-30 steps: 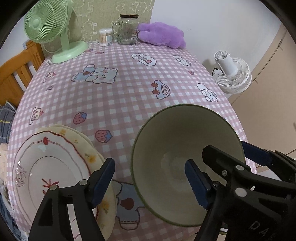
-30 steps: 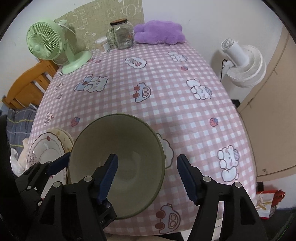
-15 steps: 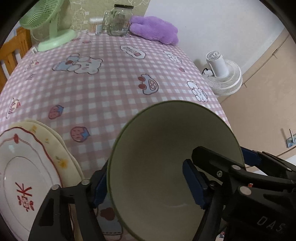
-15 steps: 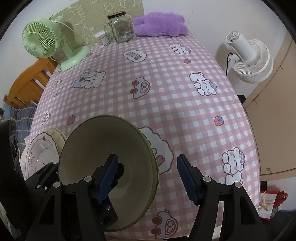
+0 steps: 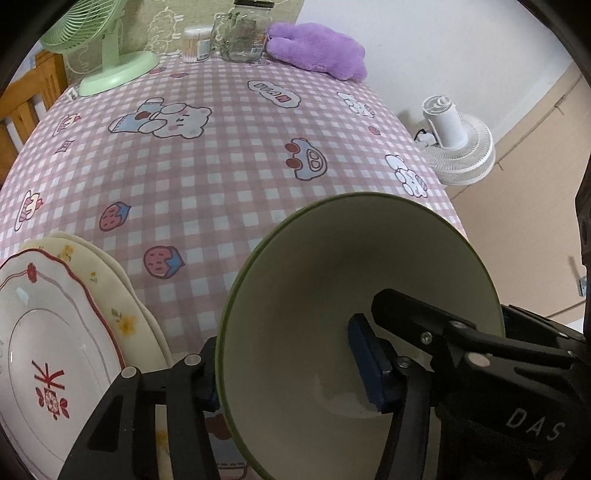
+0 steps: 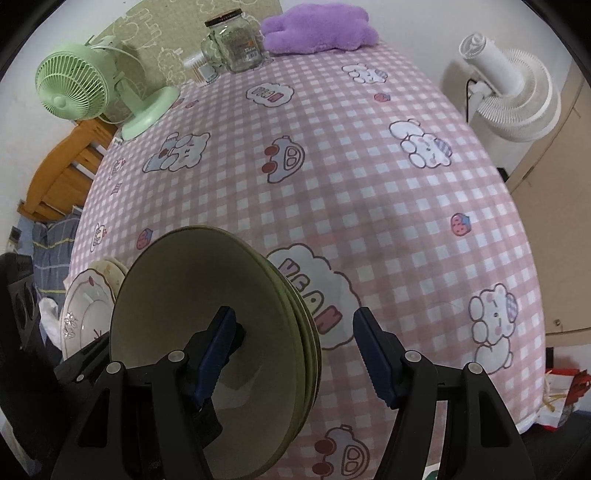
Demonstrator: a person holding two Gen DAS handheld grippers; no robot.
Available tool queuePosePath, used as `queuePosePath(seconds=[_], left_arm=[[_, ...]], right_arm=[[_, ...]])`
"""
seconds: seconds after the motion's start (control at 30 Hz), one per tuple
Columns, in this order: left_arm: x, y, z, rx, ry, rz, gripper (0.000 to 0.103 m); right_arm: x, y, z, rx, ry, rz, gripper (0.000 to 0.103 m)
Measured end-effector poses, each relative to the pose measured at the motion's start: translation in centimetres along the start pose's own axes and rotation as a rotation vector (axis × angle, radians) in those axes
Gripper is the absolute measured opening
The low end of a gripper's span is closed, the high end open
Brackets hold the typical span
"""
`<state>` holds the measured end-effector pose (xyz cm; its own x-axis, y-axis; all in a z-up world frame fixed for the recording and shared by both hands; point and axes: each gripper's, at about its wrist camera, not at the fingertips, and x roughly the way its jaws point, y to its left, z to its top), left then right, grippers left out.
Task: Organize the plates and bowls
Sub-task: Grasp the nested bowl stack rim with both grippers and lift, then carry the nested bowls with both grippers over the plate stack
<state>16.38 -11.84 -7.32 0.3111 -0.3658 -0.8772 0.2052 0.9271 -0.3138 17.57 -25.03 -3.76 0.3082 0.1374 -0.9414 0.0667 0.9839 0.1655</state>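
Note:
A stack of green-rimmed cream bowls [image 5: 354,295] is tilted up off the pink checked tablecloth; several nested rims show in the right wrist view [image 6: 229,302]. My left gripper [image 5: 288,373] is shut on the bowl's wall, one pad inside and one outside. My right gripper [image 6: 291,354] is open, its left finger [image 6: 214,343] inside the bowl, its right finger beside the rim. A stack of plates [image 5: 55,332], the top one white with a red wavy rim, lies left of the bowls and shows in the right wrist view [image 6: 88,306].
At the table's far end stand a green desk fan [image 6: 81,88], a glass jar [image 6: 236,44], a cotton swab box [image 5: 195,44] and a purple plush [image 6: 317,29]. A white floor fan [image 6: 506,85] stands right of the table. A wooden bed frame [image 6: 62,173] is at left.
The left gripper has closed on the bowl wall and the bowls have tipped up more steeply, shifting right in the left view. The right gripper has stayed open.

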Motion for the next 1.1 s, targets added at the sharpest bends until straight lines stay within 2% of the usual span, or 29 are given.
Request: queuePosePath(seconds=[0.17,0.3,0.43,0.53,0.6,1.1], left_arm=[[-0.1,-0.3,-0.1,-0.006,-0.006,0.044,0.061],[-0.1,-0.5,-0.2,-0.015,-0.01,0.072,0.063],[-0.1,-0.6,-0.1,-0.021,-0.01,0.094,0.064],[-0.2,-0.7,-0.1,-0.026,-0.016,0.105,0.063],[-0.2,-0.8,-0.2,-0.029,-0.021,0.11,0.063],[-1.2,-1.7,-1.6,-0.141,-0.019,0.119,0.06]], right_arm=[[0.8,-0.5,0.4,-0.006,0.01,0.047,0.069],[1.8,-1.4,0.8,-0.004,0.04,0.112,0.061],[2.4,-1.9,1.2,-0.033,0.064,0.174,0.059],[2.5,-2.0,1.1,-0.042,0.072,0.219,0.047],[2.4,-1.7,1.1,-0.061,0.073,0.246,0.035],[1.5,-1.4,1.2,-0.164,0.119,0.246,0.037]])
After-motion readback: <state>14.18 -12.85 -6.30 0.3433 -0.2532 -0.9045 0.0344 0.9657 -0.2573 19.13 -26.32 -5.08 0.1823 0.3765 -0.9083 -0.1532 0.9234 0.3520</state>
